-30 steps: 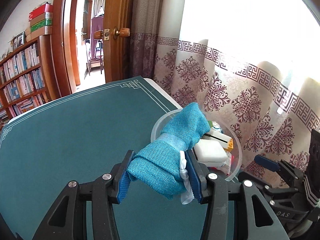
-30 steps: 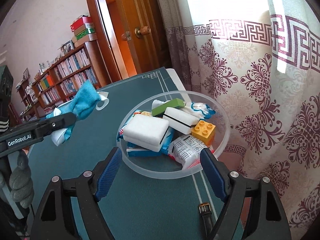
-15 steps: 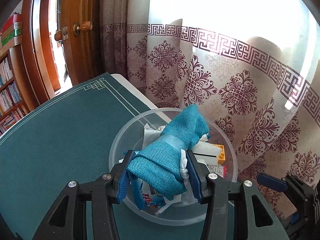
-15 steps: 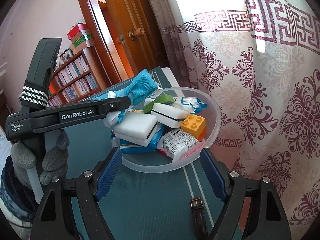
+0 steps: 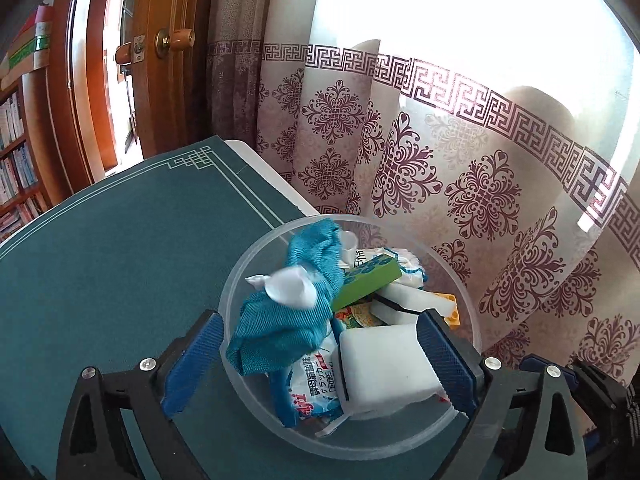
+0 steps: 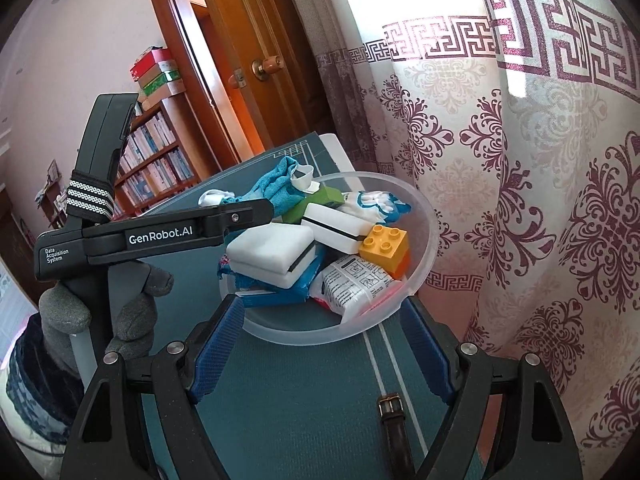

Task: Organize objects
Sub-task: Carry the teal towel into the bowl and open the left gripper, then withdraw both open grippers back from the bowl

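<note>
The blue cloth (image 5: 294, 312) lies loose in the clear bowl (image 5: 460, 288) on the green desk (image 5: 120, 264), atop packets and sponges. The left gripper (image 5: 320, 360) has just spread its jaws, straddling the bowl. The right gripper (image 6: 320, 344) stands spread, empty.

We see a teal woven cloth (image 5: 296, 308) with a white tag in the clear frosted plastic bowl (image 5: 240, 276), beside a green block (image 5: 368, 280), white sponges edged in black (image 5: 384, 364) and a yellow studded brick (image 6: 384, 242). The dark green surface (image 5: 112, 264) carries pale border lines; the cream curtain (image 5: 480, 184) shows maroon floral medallions.
</note>
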Motion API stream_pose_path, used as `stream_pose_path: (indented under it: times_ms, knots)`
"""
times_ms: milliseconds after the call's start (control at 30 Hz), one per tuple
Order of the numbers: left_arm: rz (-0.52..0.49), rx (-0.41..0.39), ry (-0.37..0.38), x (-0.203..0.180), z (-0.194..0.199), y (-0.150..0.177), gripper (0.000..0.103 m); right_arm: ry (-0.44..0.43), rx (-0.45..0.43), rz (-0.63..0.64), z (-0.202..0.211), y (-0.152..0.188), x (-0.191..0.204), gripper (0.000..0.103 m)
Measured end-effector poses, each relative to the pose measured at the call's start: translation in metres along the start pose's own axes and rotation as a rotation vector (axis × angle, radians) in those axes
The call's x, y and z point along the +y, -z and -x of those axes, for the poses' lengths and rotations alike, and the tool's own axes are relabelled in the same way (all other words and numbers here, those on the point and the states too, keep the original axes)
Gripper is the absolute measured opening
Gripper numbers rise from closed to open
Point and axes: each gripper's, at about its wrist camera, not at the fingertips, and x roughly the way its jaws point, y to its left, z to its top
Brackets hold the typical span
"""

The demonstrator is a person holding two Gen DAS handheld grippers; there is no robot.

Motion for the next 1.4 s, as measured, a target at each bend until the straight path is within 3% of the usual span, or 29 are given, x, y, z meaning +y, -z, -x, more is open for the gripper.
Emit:
stream_pose_path:
  times_ms: [600, 833, 933, 1100, 1267, 1400]
  knots:
    - [0.022, -0.009, 0.001, 0.011, 0.0, 0.001, 0.101, -0.007, 0.019, -0.004, -0.005, 0.005, 0.001, 0.082]
    - [0.068, -0.021, -0.003, 0.022, 0.017, 0.008, 0.101, -0.013, 0.025, -0.003, -0.005, 0.005, 0.003, 0.082]
    - [0.071, -0.043, -0.047, 0.023, 0.031, 0.014, 0.102, -0.01, 0.036, -0.002, -0.006, 0.006, 0.005, 0.082]
    - [0.013, -0.067, -0.211, 0.011, 0.048, 0.024, 0.102, 0.02, 0.059, 0.005, -0.007, 0.009, 0.008, 0.085]
    - [-0.066, -0.103, -0.295, -0.008, 0.065, 0.034, 0.102, 0.091, 0.043, 0.022, -0.002, 0.008, 0.009, 0.091]
    - [-0.066, -0.116, -0.32, -0.019, 0.078, 0.038, 0.102, 0.139, 0.038, 0.042, 0.003, 0.006, 0.01, 0.095]
